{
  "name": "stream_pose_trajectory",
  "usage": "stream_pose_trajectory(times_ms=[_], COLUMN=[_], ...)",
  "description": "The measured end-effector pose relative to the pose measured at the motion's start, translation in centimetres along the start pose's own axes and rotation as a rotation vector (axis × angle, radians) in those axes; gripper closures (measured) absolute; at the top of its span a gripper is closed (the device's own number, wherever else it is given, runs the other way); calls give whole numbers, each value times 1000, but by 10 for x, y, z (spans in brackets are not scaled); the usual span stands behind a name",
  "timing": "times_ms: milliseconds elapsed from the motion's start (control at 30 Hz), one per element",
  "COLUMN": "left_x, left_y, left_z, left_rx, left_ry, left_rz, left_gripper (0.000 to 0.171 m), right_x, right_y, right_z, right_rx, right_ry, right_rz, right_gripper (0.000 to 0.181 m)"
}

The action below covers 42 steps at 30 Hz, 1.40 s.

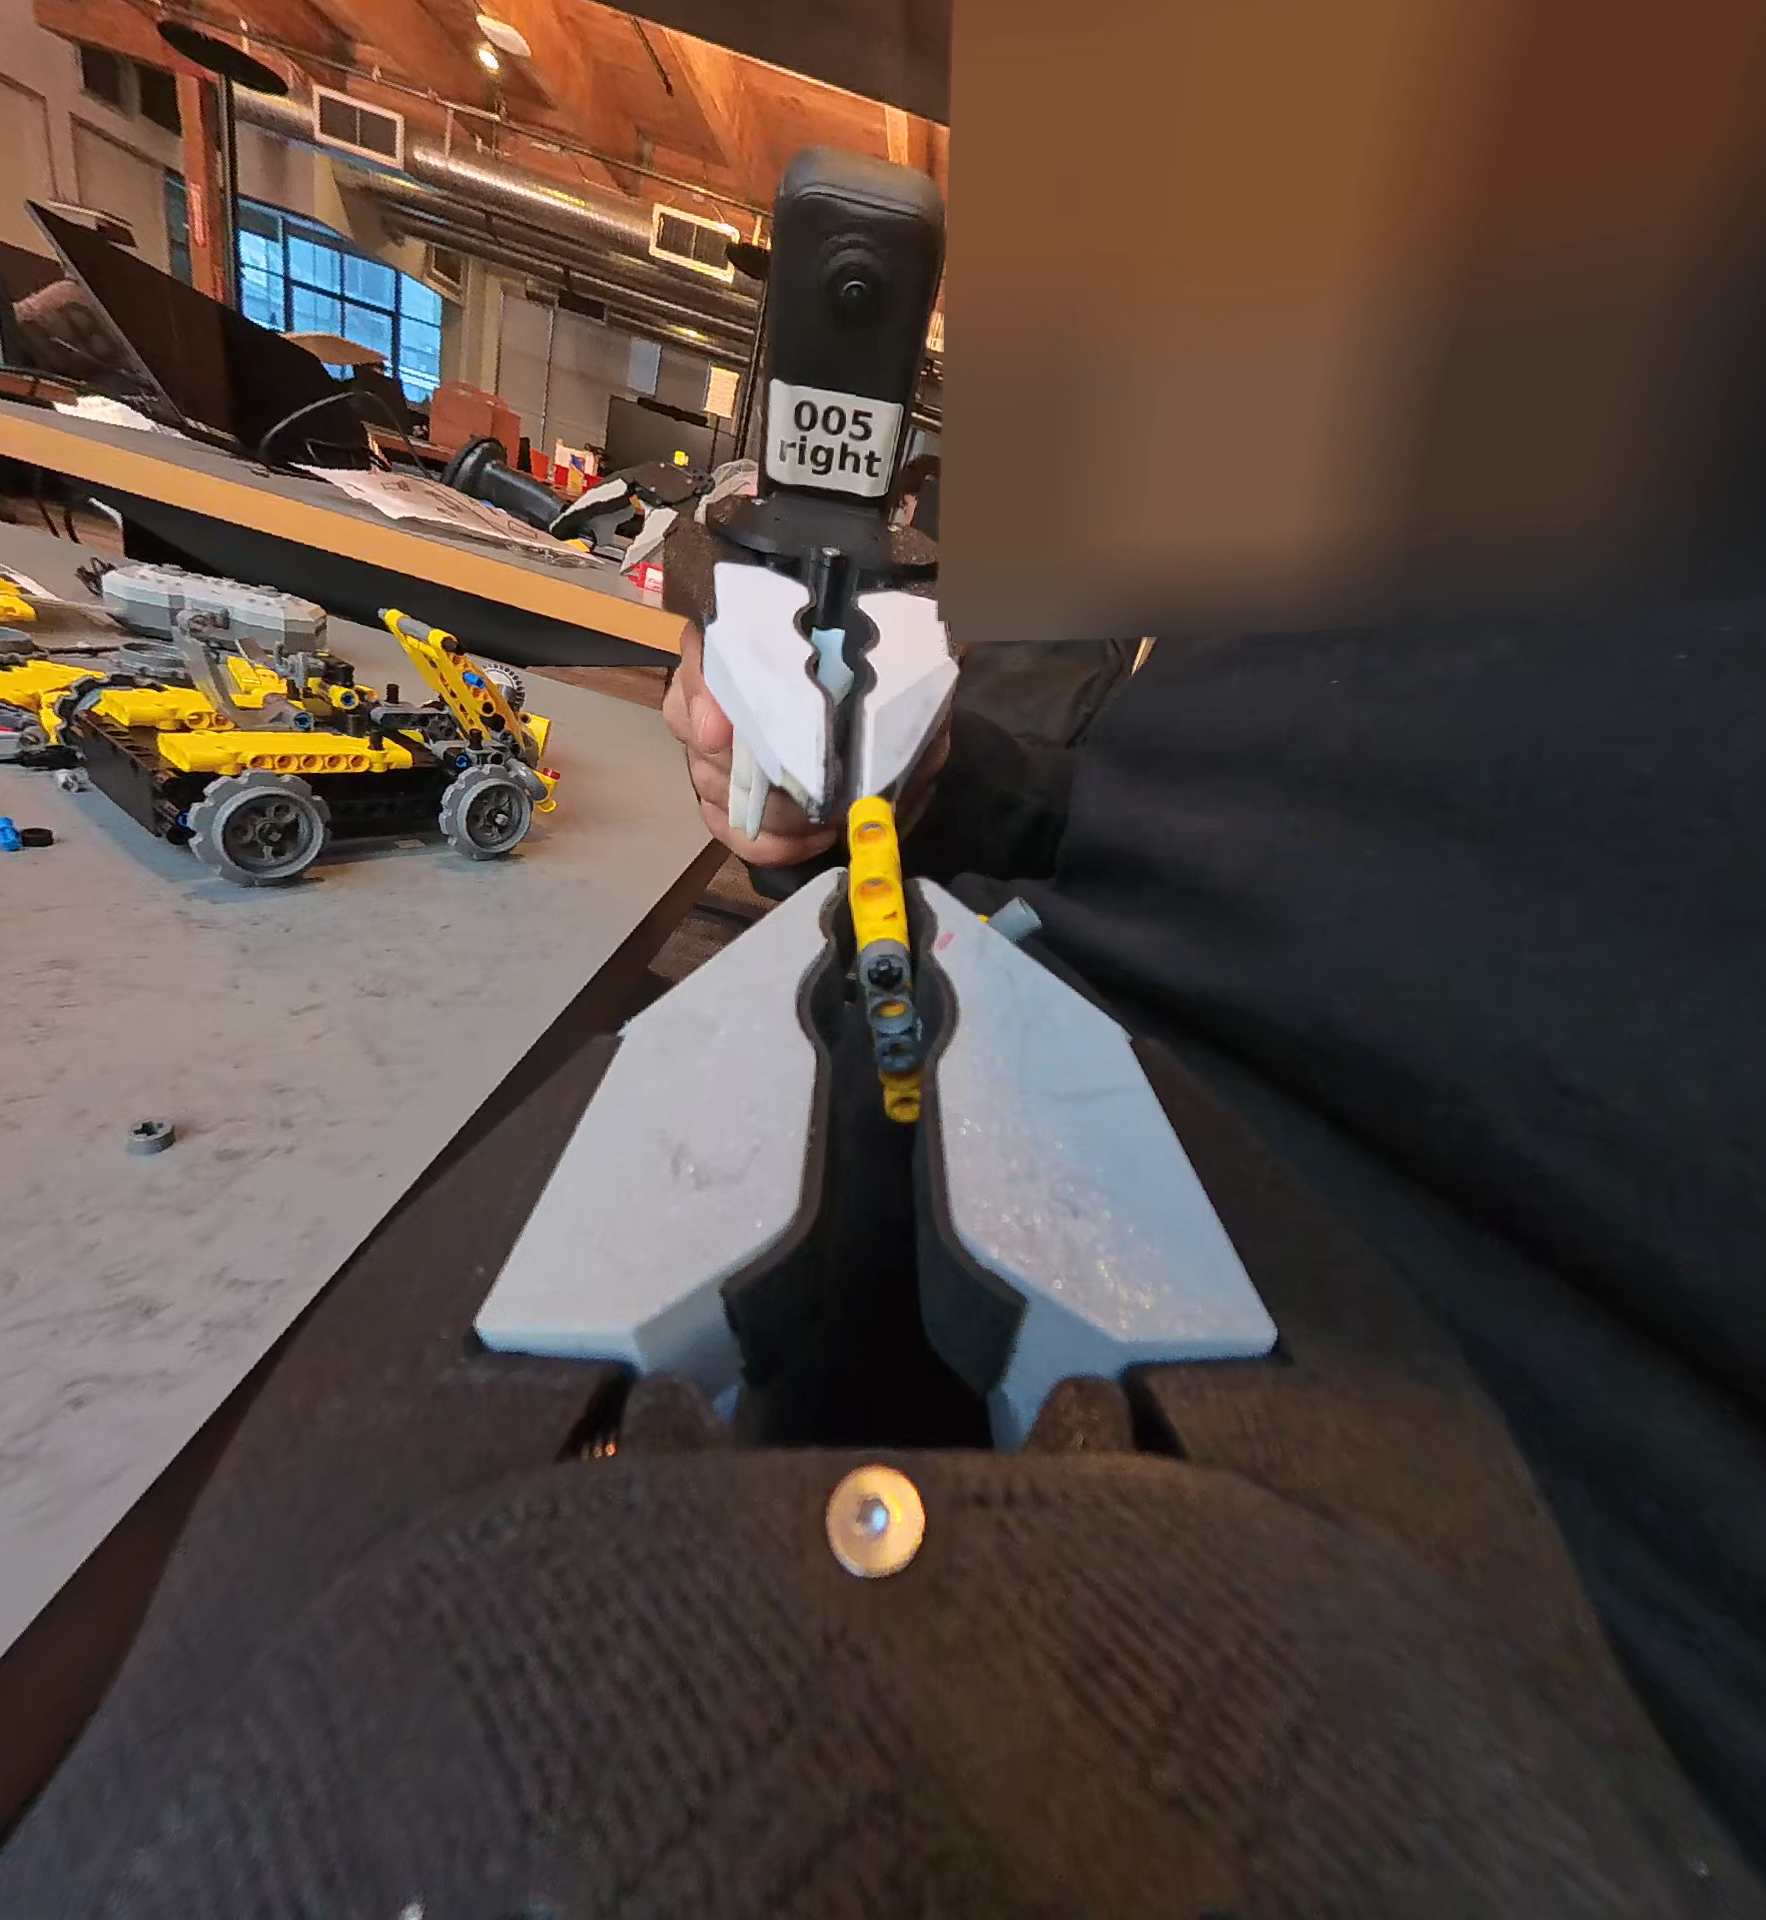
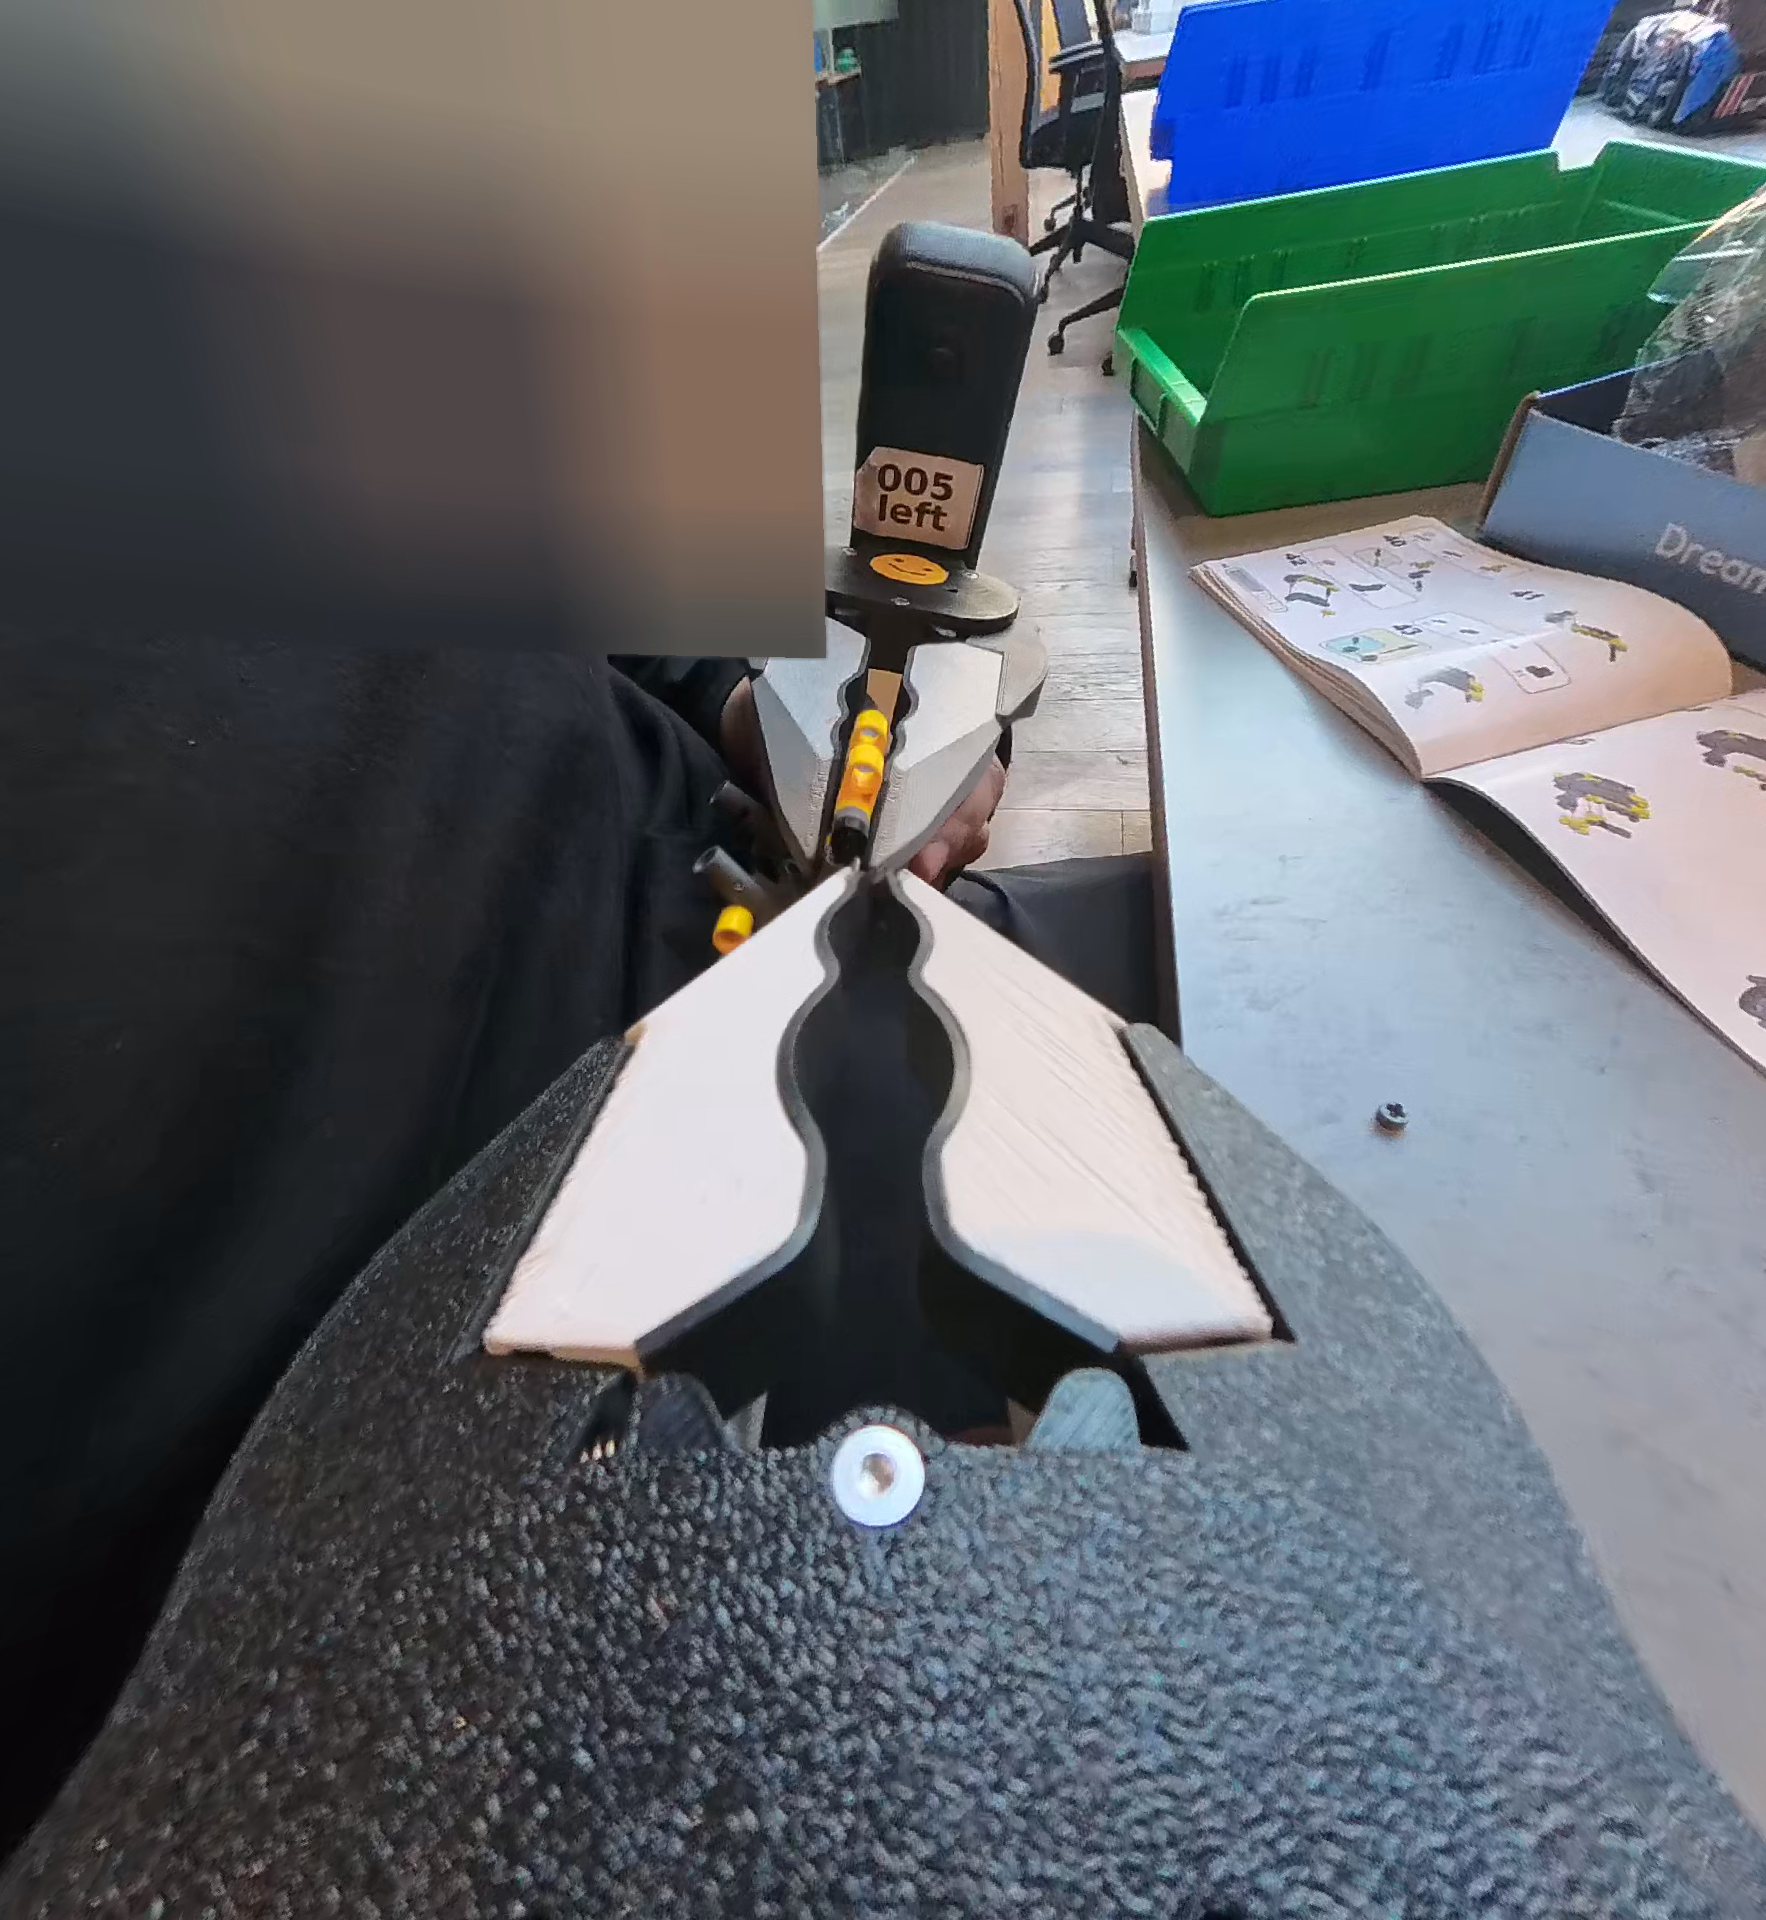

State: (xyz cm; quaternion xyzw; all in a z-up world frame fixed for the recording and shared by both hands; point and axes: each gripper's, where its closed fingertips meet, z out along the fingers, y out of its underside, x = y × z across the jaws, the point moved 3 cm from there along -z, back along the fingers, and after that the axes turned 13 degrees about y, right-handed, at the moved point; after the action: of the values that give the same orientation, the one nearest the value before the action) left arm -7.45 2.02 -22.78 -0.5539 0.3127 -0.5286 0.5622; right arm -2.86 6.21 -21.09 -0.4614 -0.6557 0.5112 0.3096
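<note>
Yellow studded beam (image 1: 881, 914), grey and black connectors pinned along it, sits pinched between the left gripper (image 1: 874, 914) fingers, long axis running forward along them, far end poking past the tips. Right gripper (image 1: 837, 800) faces it head-on, jaws pressed together, tips at that far end; whether they bite the beam or a pin on it, cannot tell. Both tools are held off the table edge (image 1: 650, 914), before a dark-clothed torso. Outward: part-built yellow vehicle (image 1: 307, 748), loose grey bush (image 1: 150, 1137), open instruction booklet (image 2: 1481, 665), green bin (image 2: 1378, 343). Beam's underside hidden.
</note>
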Motion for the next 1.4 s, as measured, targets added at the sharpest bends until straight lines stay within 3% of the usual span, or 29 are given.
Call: stream_pose_trajectory(times_ms=[267,400,500,700,900,1400], left_x=[-6,-11,-12,-7,-5,-8], left_y=[5,16,16,12,11,19], left_z=[3,8,7,-5,-16,-14], left_rx=[-94,-210,-223,-211,-219,-209], left_ry=[-72,-134,-147,-142,-155,-109], left_rz=[-22,-73,-81,-115,-138,-228], left_gripper=[166,165,165,154,165,166], right_x=[2,1,3,4,2,8], right_y=[7,13,22,26,28,36], right_z=[4,6,12,15,19,8], right_rx=[-17,-15,-42,-47,-51,-61], right_ry=[-39,-126,-119,-109,-138,-205], right_rz=[31,138,131,135,190,186], right_gripper=[177,165,175,175,176,181])
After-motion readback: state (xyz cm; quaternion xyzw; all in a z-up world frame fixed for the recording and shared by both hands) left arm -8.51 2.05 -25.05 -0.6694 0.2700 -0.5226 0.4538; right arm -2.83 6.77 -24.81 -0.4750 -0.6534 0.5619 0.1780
